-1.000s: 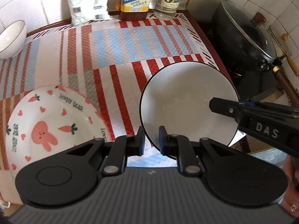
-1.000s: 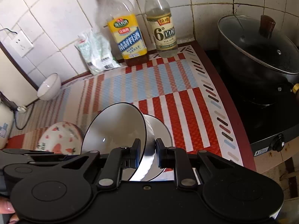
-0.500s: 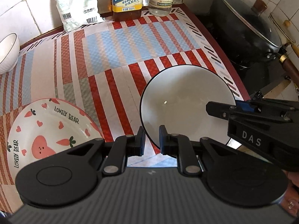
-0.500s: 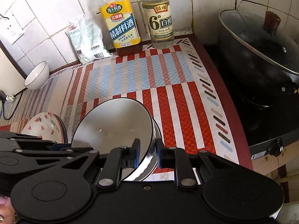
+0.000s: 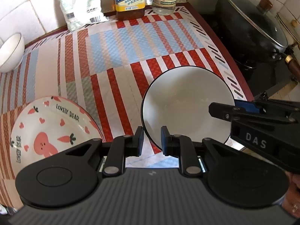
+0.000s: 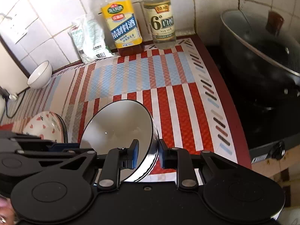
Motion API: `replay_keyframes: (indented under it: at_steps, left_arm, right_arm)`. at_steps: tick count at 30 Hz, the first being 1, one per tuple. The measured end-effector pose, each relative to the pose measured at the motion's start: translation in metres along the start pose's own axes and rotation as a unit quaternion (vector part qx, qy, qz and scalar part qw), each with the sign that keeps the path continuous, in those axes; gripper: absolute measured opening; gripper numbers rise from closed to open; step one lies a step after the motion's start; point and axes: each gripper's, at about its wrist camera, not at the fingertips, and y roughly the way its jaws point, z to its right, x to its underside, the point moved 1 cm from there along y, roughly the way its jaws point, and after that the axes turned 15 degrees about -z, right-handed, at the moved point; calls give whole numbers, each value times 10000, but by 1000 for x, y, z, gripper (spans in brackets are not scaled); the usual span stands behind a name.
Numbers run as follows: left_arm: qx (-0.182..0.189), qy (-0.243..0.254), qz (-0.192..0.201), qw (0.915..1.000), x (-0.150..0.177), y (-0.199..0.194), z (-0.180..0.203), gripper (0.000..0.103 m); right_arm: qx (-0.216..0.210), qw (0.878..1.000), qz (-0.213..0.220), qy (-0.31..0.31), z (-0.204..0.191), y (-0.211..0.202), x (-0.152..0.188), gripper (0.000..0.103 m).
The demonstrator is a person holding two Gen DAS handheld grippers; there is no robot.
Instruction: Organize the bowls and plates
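Striped mat (image 5: 131,43) covers a tiled kitchen counter, with two bottles and a packet at the back wall and a lidded pot (image 6: 262,56) on the stove to the right. The white bowl (image 5: 187,103) with the dark rim sits at the near right part of the mat, close to the stove-side edge; it is clear of the bear plate (image 5: 46,127) to its left and well apart from the small bowl (image 6: 40,75) in the far corner. The left gripper (image 5: 152,140) is nearly closed and pinches the bowl's near rim, one pad inside and one outside. The right gripper (image 6: 147,154) straddles the opposite rim; its jaws have just been opening and no longer seem to press, so the bowl's wall stands loose between them. The step looks like setting the bowl down and letting go. To do it well, spread the right jaws until both pads are clear of the wall and draw back along the fingers rather than sideways, so the rim is not snagged; meanwhile the left should lower its side until the foot lies flat, and only then release. A round bowl has no long axis. In the right wrist view its mouth faces up and leans toward the left gripper, so it is tilted, not level. Dark lines low on its wall may be another rim beneath; I cannot tell.
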Motion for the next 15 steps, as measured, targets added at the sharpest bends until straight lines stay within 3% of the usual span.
replay_keyframes:
  at_steps: [7, 15]
  left_arm:
    - [62, -204, 321, 9993, 16, -34, -5, 17]
    - [160, -698, 1013, 9923, 55, -94, -17, 17]
  right_arm:
    - [-291, 9986, 218, -391, -1, -35, 11, 27]
    - [-411, 9858, 308, -1601, -18, -78, 25, 28]
